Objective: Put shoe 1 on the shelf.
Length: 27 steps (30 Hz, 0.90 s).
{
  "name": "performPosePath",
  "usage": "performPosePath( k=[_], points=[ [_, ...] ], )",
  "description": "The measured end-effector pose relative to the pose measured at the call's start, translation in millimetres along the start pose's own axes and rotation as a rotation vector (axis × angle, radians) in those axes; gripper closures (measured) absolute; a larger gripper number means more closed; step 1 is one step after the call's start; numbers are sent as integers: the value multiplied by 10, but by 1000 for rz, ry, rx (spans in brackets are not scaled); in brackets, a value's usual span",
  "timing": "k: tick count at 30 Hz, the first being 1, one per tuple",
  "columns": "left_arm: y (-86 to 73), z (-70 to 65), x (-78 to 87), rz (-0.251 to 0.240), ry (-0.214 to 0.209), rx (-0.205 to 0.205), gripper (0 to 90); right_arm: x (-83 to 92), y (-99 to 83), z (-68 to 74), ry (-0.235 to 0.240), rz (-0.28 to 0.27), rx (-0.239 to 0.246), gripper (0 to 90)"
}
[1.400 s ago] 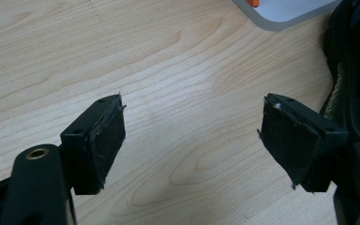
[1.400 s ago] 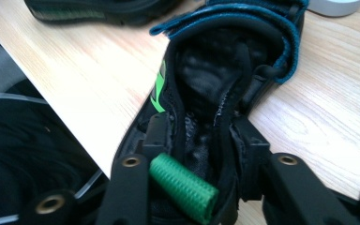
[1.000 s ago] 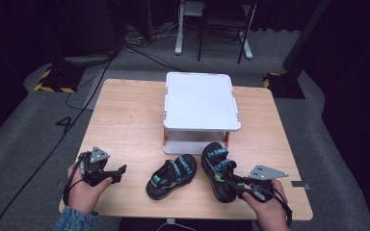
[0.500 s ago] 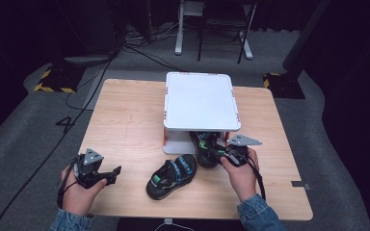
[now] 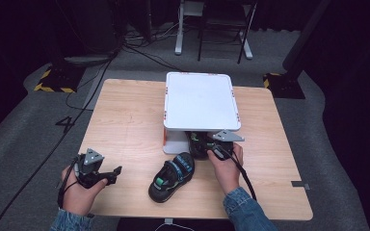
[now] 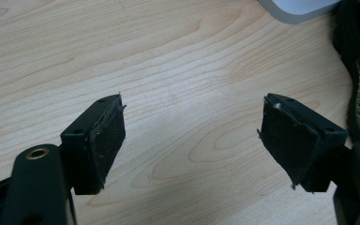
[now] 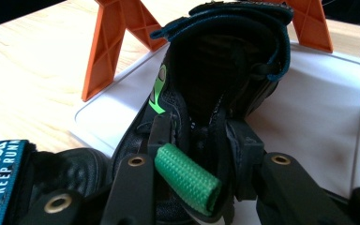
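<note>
Right tongs (image 7: 194,154) clamped on black mesh shoe (image 7: 215,89), left tongs (image 6: 192,140) apart over woodgrain table (image 6: 168,56)

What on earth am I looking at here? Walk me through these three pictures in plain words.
A person sits at a wooden table with a hand-held clamp tool in each hand; there is no robot. The wide picture is taken from above. The other two come from small cameras riding on each tool, looking along its two black jaws. On the table stands a white two-level shelf on orange legs, with one black shoe lying in front of it. The right gripper is clamped on the heel of a second shoe, which sits on the shelf's lower white board. The left gripper rests open over bare wood, holding nothing.
</note>
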<state>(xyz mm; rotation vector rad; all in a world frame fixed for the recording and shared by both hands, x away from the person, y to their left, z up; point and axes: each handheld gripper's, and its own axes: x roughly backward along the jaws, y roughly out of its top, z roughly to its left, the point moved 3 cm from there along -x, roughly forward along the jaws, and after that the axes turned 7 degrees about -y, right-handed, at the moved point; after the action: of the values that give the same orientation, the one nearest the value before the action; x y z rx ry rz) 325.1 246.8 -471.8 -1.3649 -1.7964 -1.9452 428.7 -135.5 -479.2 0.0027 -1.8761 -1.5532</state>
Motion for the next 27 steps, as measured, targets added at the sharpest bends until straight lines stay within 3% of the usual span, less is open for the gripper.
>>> performPosePath(
  k=[2,8,11,14,17,20,21,22,23,25,27],
  points=[
    [-1,3,-1,1,0,0,229,-31,-10,29,-16,-8,9,668],
    [0,-2,-1,0,-2,3,230,-109,-65,86,-4,-18,56,622],
    [6,-6,3,-2,0,2,230,-131,-86,78,6,-32,49,494],
    [7,-5,-1,-2,-1,3,231,-110,-88,68,3,-27,52,436],
    [9,-7,-6,-1,-2,1,231,61,-73,28,15,-75,43,405],
    [10,-11,-7,-1,-2,1,231,183,-96,27,51,-70,57,432],
    [11,-18,-11,2,-4,2,231,312,-163,40,75,-40,91,500],
    [11,-18,-11,2,-4,2,231,312,-163,40,75,-40,91,500],
    [14,-18,-13,3,-2,-2,231,398,-247,61,94,12,122,549],
    [23,-39,-27,7,-4,-10,231,444,-334,77,112,64,136,658],
    [31,-56,-37,8,-3,-10,231,416,-400,90,127,97,145,706]
  ],
)
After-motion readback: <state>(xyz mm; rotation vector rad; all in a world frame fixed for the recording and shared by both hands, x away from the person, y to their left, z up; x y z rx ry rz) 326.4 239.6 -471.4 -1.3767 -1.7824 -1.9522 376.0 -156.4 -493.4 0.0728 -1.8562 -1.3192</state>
